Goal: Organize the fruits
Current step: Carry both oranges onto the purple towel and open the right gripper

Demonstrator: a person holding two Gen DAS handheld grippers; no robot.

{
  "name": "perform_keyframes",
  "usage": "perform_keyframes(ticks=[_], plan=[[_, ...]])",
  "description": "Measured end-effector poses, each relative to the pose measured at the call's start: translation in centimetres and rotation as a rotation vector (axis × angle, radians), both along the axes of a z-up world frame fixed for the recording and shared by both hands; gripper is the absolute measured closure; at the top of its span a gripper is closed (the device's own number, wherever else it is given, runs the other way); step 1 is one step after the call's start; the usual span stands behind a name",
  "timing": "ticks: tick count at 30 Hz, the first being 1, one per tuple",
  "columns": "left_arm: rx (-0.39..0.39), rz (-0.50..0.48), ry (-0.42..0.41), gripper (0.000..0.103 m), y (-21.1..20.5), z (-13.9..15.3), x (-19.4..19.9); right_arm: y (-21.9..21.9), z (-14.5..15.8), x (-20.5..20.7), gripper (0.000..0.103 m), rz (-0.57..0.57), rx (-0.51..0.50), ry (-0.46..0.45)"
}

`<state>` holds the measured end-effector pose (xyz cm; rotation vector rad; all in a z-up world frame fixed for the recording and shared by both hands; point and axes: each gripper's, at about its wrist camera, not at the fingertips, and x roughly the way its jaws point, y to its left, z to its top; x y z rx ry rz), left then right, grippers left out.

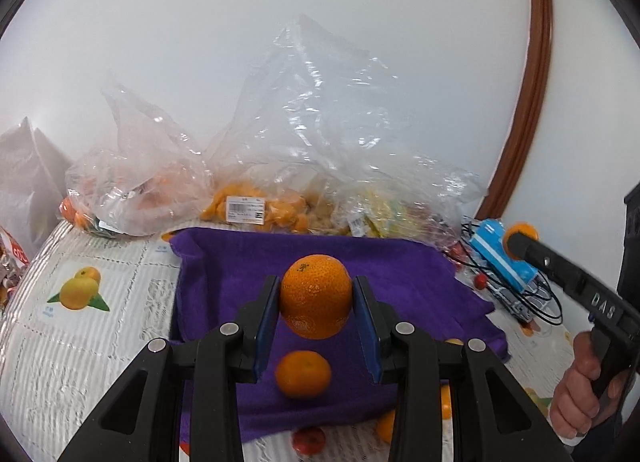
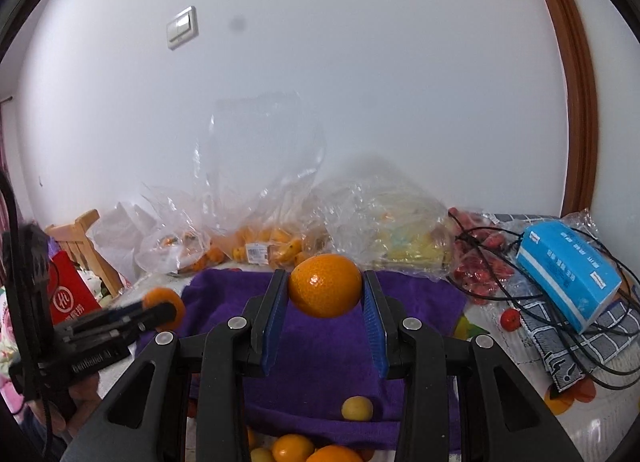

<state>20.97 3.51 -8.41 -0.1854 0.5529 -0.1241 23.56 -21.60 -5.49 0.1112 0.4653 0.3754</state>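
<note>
Left hand-held gripper [image 1: 316,298] clamping an orange [image 1: 315,296] above purple cloth [image 1: 400,274], tilted downward, right hand-held gripper [image 2: 325,288] likewise gripping its orange [image 2: 325,285].

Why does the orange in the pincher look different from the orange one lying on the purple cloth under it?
The bumpy round orange is pinched between the left gripper's blue pads, up off the purple towel; the smooth small mandarin lies loose on that towel. The orange looks bigger, partly because it is nearer the camera. Its skin is pitted with a green stem dot; the mandarin's looks plainer and blurred. Both are round and orange.
</note>
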Motion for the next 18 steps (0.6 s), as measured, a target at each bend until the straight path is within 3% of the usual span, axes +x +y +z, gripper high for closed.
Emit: perform_keyframes(ticks=[8,18], plan=[[0.03,0.058,0.039,0.068,1.3,-2.1,0.7,-1.1,-3.6,2.2,0.066,-0.029,-0.023,0.089],[-0.004,0.085,0.084,0.068,2.3,-3.5,1.3,-0.9,-7.3,3.4,0.066,-0.036,-0.018,0.205]])
